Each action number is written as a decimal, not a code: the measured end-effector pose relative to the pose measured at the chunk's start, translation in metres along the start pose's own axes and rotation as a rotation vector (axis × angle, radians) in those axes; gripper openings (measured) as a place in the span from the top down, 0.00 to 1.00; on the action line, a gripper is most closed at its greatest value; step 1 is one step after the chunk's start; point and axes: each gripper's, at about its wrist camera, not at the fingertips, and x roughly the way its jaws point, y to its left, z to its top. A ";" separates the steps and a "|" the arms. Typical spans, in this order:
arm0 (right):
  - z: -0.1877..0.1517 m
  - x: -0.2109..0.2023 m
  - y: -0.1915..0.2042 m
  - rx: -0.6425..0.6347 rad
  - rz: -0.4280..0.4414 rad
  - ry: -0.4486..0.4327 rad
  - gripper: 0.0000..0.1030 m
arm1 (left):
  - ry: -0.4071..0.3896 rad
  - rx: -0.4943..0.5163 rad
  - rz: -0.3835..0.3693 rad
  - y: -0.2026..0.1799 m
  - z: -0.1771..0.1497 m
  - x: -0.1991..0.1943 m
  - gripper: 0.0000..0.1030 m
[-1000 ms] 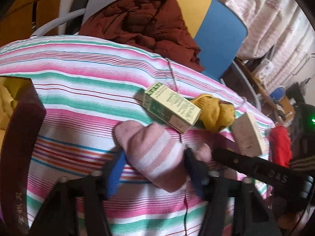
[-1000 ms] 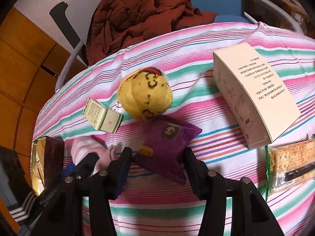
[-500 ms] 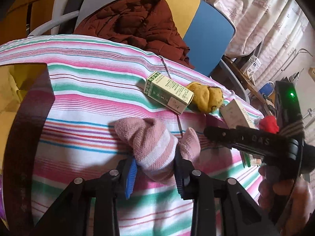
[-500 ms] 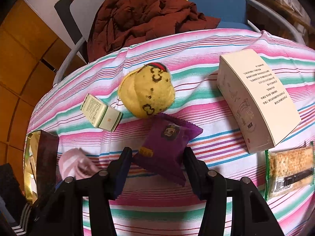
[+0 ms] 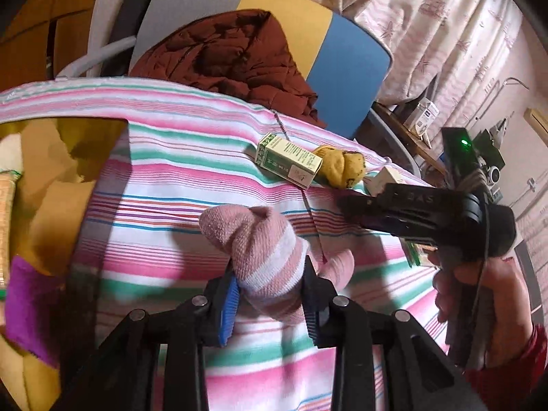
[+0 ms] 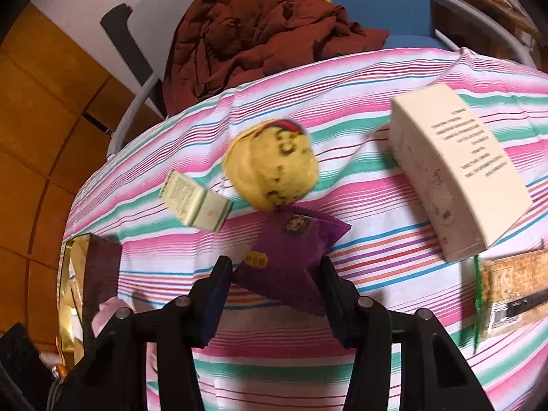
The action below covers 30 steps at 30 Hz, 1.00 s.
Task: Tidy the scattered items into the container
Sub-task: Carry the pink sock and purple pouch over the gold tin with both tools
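My left gripper point(image 5: 270, 294) is shut on a pink striped sock point(image 5: 263, 250) and holds it above the striped tablecloth, to the right of the gold-lined container point(image 5: 51, 178). My right gripper point(image 6: 274, 284) is open, its fingers on either side of a purple snack packet point(image 6: 291, 250) that lies on the cloth. A yellow rolled sock point(image 6: 270, 164), a small green box point(image 6: 195, 202) and a cream box point(image 6: 455, 171) lie beyond it. The container also shows at the left of the right wrist view point(image 6: 89, 274), with the pink sock point(image 6: 109, 315) beside it.
A cracker pack point(image 6: 507, 294) lies at the right edge of the table. A chair with a brown jacket point(image 5: 236, 58) stands behind the table. The container holds a purple packet point(image 5: 27, 304). The right gripper point(image 5: 421, 212) and hand show at the right of the left wrist view.
My left gripper has closed on the pink sock, lifted it and carried it left towards the container. My right gripper has stayed around the purple packet.
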 end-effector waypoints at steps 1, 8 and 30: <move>-0.001 0.001 0.002 -0.006 0.008 0.004 0.50 | -0.010 0.013 -0.002 -0.001 -0.002 -0.006 0.69; -0.011 0.007 0.030 -0.066 0.109 0.039 0.50 | -0.091 0.076 -0.014 0.001 -0.013 -0.050 0.69; -0.055 -0.027 0.167 -0.313 0.398 -0.016 0.50 | -0.297 -0.145 0.158 0.169 -0.018 -0.192 0.69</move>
